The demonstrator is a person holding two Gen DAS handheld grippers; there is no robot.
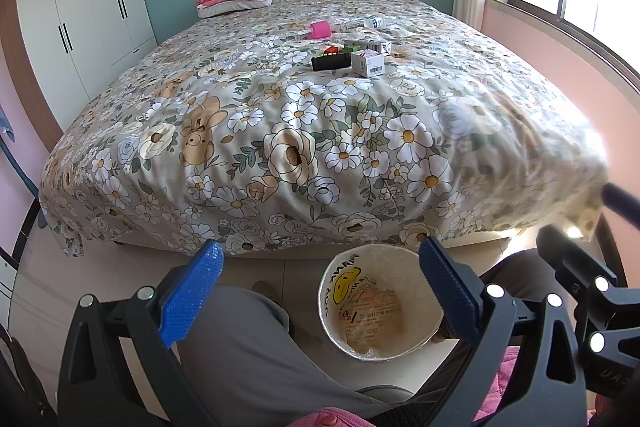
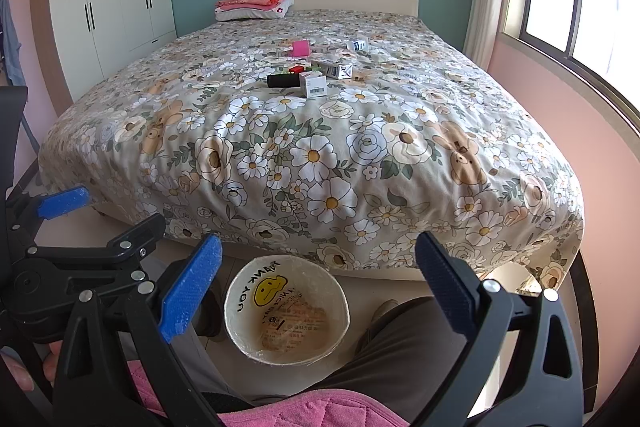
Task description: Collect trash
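Trash bin (lined) sits below both level grippers, left and right, jaws apart.

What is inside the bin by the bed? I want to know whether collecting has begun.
The trash bin holds only its smiley-printed plastic liner; no boxes show inside. Its near wall hides a strip of the bottom.
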